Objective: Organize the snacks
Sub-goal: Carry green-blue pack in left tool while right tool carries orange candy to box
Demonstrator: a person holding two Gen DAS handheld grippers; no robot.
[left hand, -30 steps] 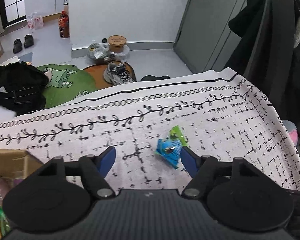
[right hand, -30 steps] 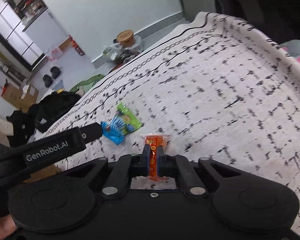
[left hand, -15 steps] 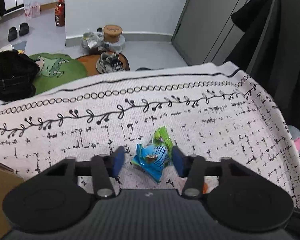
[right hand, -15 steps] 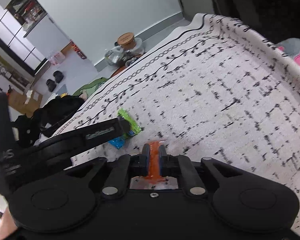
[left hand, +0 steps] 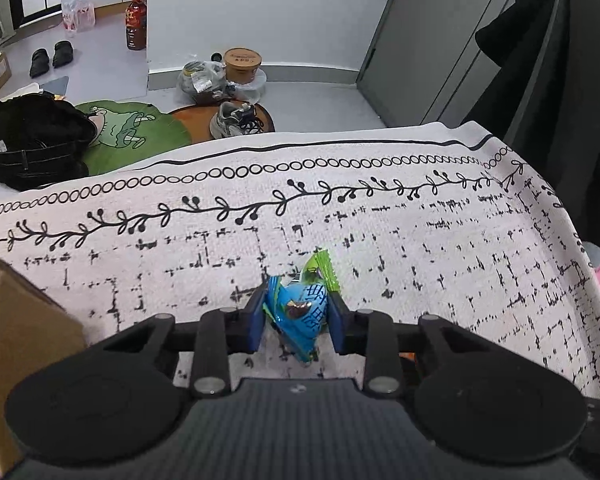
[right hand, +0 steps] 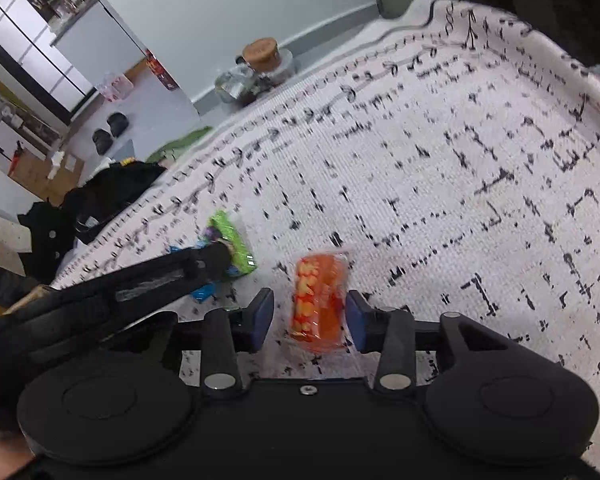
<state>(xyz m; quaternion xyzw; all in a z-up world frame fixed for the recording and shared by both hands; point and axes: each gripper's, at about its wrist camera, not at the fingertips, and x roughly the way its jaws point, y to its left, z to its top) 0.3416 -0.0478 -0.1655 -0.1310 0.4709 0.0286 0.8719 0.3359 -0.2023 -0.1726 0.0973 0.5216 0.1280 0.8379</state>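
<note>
My left gripper (left hand: 298, 322) is shut on a blue snack packet (left hand: 300, 316) on the white patterned cloth (left hand: 420, 248); a green packet (left hand: 322, 270) lies just beyond it, touching. In the right wrist view my right gripper (right hand: 308, 316) is open, its blue pads either side of an orange snack packet (right hand: 318, 300) that lies on the cloth (right hand: 460, 160). The left gripper's arm (right hand: 140, 284) reaches in from the left over the green packet (right hand: 230, 240) and the blue one (right hand: 202, 292).
A cardboard box (left hand: 16, 332) stands at the left edge of the table. Beyond the far table edge lie a black bag (left hand: 28, 144), a green mat (left hand: 132, 132), a shoe (left hand: 236, 122) and a jar (left hand: 242, 64). Dark coats (left hand: 572, 100) hang at the right.
My left gripper has moved over the blue packet and closed on it. My right gripper, earlier shut on the orange packet, has opened and the packet lies on the cloth.
</note>
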